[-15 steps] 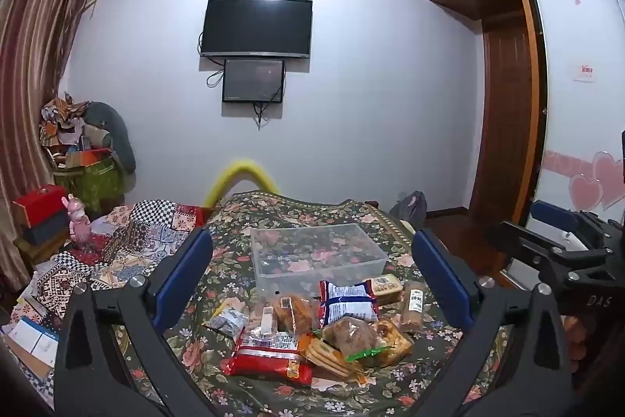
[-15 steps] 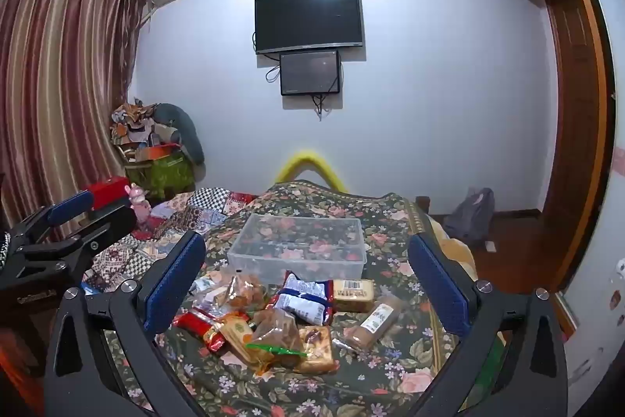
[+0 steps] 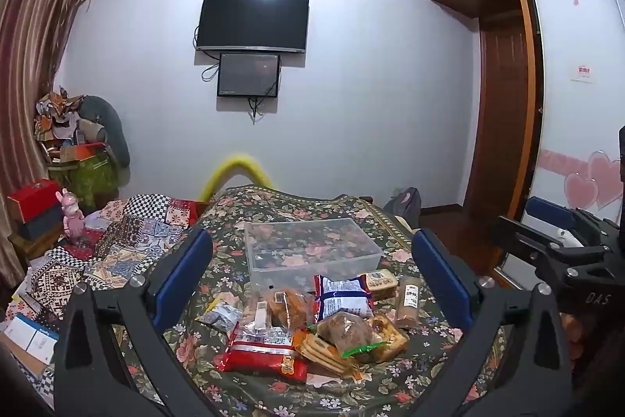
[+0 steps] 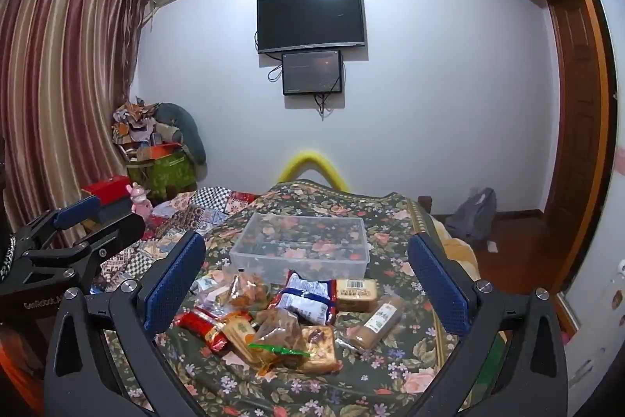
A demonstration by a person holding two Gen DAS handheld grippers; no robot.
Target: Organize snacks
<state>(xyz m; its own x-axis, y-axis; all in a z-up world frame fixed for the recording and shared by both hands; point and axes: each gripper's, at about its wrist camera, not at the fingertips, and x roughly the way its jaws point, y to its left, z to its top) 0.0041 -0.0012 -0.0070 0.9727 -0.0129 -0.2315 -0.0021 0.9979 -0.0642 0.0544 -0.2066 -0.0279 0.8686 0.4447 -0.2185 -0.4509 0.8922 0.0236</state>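
Where the floral bedspread [image 3: 242,374] flattens out, the snack pile [image 3: 312,323] lies in a loose heap just in front of a clear plastic bin [image 3: 312,249], which holds nothing. Red packet [image 3: 261,354] nearest, blue-and-white bag [image 4: 308,299] and tan bar [image 4: 377,323] further right. Left gripper [image 3: 312,272] and right gripper [image 4: 306,276] both hover short of the pile, fingers [image 3: 183,272] spread wide, gripping nothing; the heap sits between and beyond the tips, untouched. Patchwork quilt [image 3: 129,245] to the left; television [image 4: 310,18] on the far wall.
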